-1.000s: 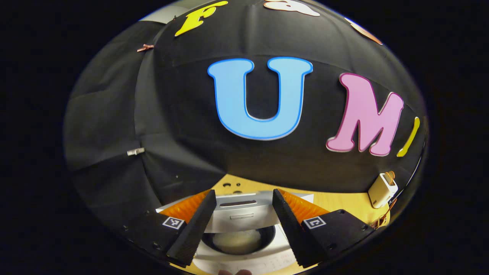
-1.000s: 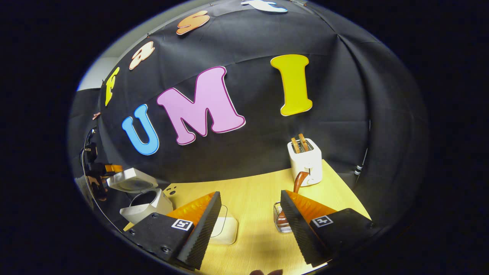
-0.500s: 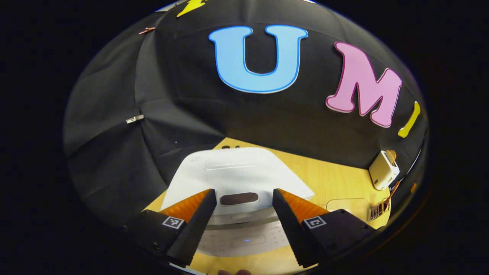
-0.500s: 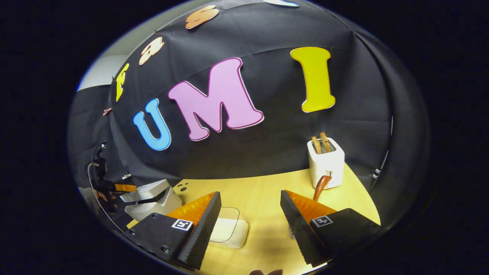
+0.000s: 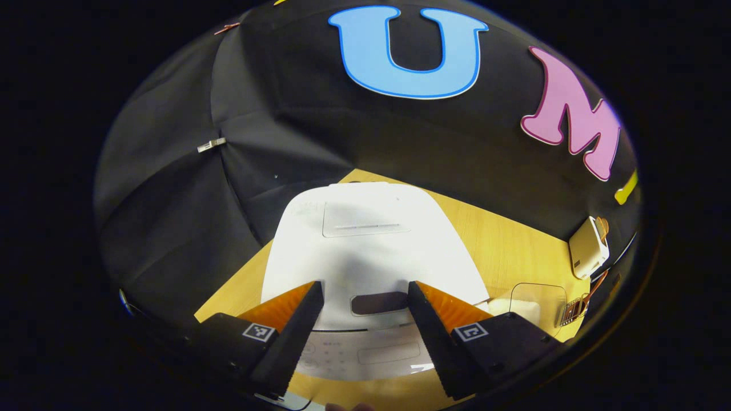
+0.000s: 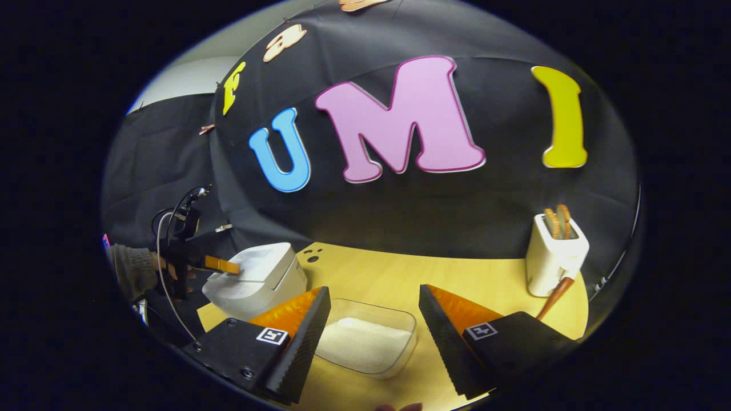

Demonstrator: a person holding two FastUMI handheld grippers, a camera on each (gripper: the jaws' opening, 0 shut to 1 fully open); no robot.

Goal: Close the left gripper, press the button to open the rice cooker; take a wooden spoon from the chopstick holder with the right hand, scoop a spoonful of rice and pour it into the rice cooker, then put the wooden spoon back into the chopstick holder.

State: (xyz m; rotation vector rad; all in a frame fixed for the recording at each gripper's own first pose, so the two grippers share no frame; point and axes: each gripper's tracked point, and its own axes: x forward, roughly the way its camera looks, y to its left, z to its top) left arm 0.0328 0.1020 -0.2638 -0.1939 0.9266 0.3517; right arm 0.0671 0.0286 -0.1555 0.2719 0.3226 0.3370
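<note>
The cooker is smooth matt white plastic; the table is pale wood; the tub is clear plastic.

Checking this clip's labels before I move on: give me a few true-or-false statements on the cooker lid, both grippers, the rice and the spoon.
1. The rice cooker has its lid down. True.
2. The left gripper is shut. False: its fingers stand apart over the cooker's front.
3. The right gripper holds the wooden spoon. False: it is open and empty; the spoon stands off to its right, by the toaster.
4. The clear container has rice in it. True.
</note>
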